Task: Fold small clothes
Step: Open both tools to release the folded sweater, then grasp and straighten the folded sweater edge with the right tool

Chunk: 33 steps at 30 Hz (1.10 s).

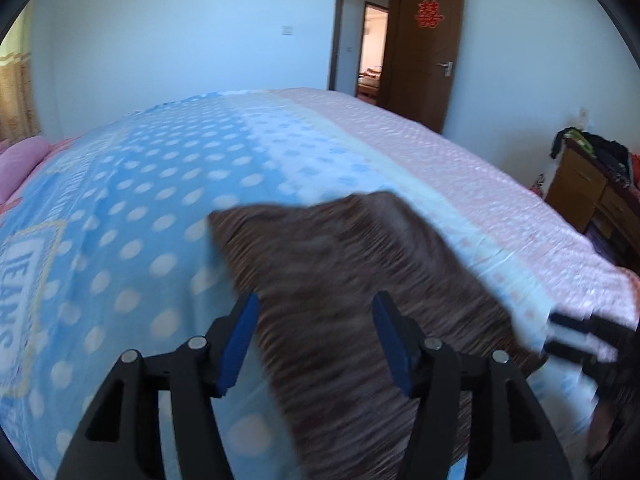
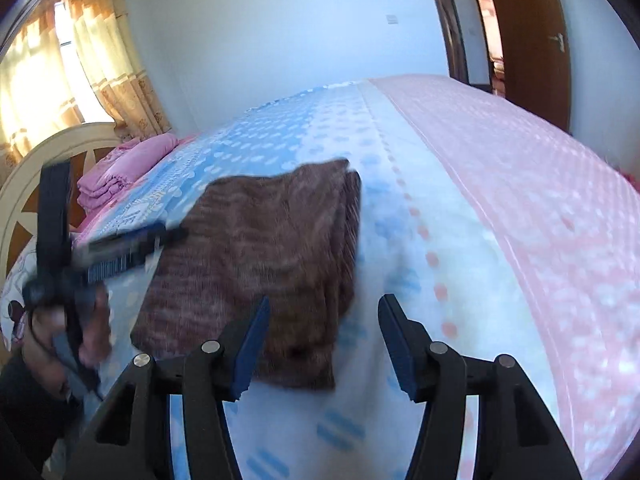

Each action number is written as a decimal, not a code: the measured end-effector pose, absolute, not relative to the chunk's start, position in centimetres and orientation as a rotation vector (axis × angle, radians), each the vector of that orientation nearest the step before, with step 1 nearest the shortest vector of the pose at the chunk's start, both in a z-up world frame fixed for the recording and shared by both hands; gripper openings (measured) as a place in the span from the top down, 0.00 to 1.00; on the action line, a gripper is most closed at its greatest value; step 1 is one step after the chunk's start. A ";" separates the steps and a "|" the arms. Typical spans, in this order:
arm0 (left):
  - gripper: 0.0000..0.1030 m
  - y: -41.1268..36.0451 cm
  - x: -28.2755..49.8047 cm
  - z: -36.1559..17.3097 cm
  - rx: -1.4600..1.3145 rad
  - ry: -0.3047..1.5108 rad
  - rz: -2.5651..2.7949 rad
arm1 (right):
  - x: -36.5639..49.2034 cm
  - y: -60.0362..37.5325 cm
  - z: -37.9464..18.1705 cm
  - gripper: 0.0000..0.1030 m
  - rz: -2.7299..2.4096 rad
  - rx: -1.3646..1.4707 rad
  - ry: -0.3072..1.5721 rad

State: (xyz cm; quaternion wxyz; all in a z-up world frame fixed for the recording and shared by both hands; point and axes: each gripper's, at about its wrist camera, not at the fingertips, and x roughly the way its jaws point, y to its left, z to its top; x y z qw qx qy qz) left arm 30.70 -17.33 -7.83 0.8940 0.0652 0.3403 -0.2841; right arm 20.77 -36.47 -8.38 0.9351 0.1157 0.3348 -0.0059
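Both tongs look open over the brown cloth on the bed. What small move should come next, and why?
Probably lift both tongs clear and check the fold. The brown garment lies doubled on the bedspread, its layered edge showing at the right. The left tongs and right tongs stand open, gripping nothing. Blur hides whether the edges line up.

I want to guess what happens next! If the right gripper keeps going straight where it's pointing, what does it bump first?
Probably the bedspread. The right gripper, jaws open, aims beside the brown garment, though blur makes depth uncertain.

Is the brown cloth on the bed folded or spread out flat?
Folded. The brown cloth lies as a compact rectangle on the bed cover, with stacked layers along its right edge.
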 end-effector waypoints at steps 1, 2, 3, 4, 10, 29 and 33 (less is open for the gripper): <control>0.40 -16.8 30.4 -8.6 0.147 0.712 -0.569 | 22.1 -36.3 -8.2 0.44 0.004 0.231 0.690; 0.40 -16.8 30.2 -9.1 0.152 0.722 -0.564 | 23.9 -36.3 -8.2 0.46 0.022 0.240 0.715; 0.39 -16.6 30.1 -9.8 0.150 0.740 -0.567 | 25.7 -36.6 -8.4 0.51 0.029 0.252 0.747; 0.38 -16.6 30.2 -10.3 0.145 0.755 -0.566 | 27.1 -36.8 -8.8 0.56 0.024 0.250 0.768; 0.29 -16.0 30.1 -11.9 0.105 0.810 -0.573 | 28.4 -37.1 -11.4 0.95 -0.068 0.159 0.847; 0.12 -14.1 28.8 -13.2 0.015 0.878 -0.565 | 39.6 -22.0 -10.6 0.93 0.323 -0.190 0.948; 0.07 -14.9 28.0 -13.2 0.067 0.882 -0.592 | 41.1 -21.9 -11.0 0.93 0.357 -0.153 0.992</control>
